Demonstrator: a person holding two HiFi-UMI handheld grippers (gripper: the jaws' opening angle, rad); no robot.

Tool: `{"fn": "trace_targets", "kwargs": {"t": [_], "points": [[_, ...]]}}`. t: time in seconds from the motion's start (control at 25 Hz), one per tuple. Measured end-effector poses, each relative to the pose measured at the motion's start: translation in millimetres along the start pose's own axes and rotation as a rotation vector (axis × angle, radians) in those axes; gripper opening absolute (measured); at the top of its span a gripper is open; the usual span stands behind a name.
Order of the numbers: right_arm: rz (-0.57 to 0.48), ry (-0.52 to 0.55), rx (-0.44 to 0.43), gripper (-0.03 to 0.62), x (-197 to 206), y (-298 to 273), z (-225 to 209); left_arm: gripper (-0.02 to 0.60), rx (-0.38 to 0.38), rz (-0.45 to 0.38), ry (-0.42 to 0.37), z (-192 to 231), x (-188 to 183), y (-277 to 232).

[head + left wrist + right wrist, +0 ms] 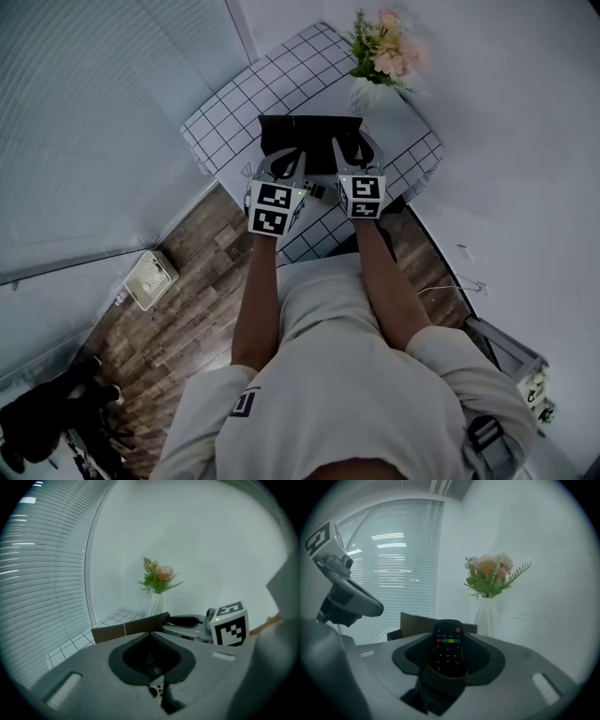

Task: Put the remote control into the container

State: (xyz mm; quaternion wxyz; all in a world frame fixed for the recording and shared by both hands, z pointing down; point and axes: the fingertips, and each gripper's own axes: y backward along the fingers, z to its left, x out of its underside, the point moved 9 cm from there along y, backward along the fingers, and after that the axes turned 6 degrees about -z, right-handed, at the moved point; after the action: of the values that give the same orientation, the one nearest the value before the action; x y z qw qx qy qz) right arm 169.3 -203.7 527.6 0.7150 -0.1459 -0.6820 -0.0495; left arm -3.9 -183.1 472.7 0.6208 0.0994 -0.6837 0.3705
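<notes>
Right hand-held gripper (449, 656) pinches the black remote (448, 644) at lower centre, by the container (412, 622); it looks light, stiff and slick, best gripped by its sides, while the left hand-held gripper (153, 670) clamps a small remote (157, 689).

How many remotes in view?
2. One black remote held in the right gripper; one lighter remote, mostly hidden, low at the left gripper. Others may lie unseen inside the box.
</notes>
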Motion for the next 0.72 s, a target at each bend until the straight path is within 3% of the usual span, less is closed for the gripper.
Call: {"fn": "trace_targets", "kwargs": {"t": [0.24, 0.56, 0.72], "points": [[0.116, -0.073, -0.024, 0.202, 12, 2, -1, 0.003, 0.005, -0.008, -0.012, -7, 2, 14], [0.082, -0.064, 0.025, 0.199, -16, 58, 0, 0.003, -0.02, -0.06, 0.011, -28, -4, 53], [0.094, -0.079, 0.032, 0.164, -15, 100, 11, 0.003, -0.034, -0.053, 0.029, -44, 9, 81]]}}
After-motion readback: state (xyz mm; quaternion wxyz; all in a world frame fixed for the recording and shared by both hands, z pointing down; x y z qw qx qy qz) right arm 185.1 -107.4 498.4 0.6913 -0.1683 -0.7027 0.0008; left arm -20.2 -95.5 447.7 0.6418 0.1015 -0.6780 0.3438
